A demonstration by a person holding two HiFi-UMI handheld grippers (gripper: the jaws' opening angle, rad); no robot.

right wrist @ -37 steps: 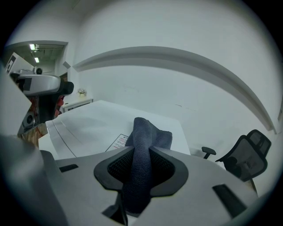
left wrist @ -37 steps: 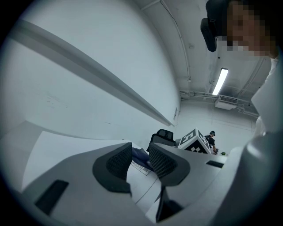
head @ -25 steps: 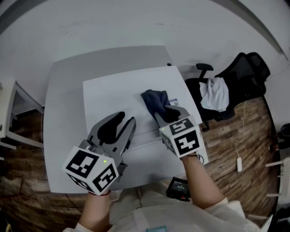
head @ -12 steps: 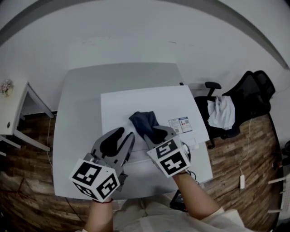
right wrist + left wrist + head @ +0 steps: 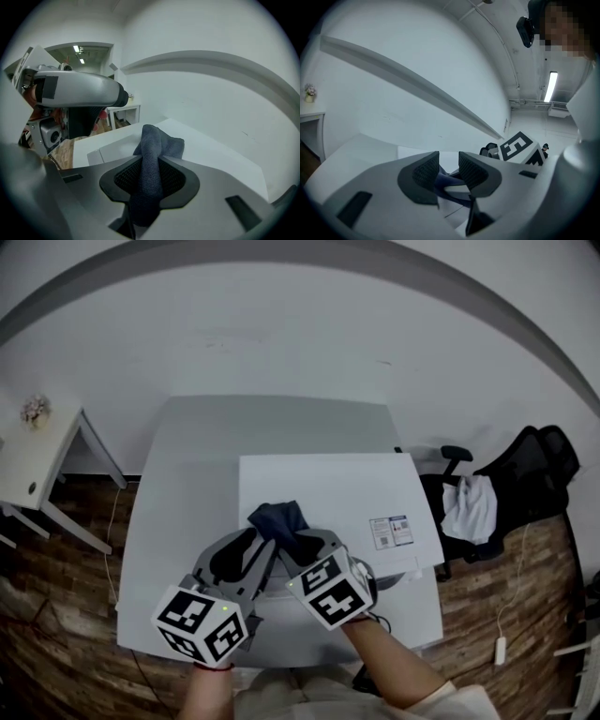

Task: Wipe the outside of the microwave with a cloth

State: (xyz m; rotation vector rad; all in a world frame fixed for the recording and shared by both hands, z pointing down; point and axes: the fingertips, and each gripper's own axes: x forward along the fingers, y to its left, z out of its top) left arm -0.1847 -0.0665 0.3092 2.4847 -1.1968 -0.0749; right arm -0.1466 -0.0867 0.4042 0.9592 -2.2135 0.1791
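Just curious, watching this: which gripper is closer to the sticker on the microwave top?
Right. The right gripper, clamped on the cloth, is over the microwave, a little left of the sticker in the head view. The left gripper is further left, jaws apart.

The cloth lies on what I take for the microwave, on the table; a chair stands to its right.

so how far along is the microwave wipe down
Done: the cloth is picked up and pinched in the right gripper. In hand: it is at the microwave's white top, near the left edge, with the left gripper open beside it. Left: nothing shows which faces are already wiped, so count the sides and front as pending.
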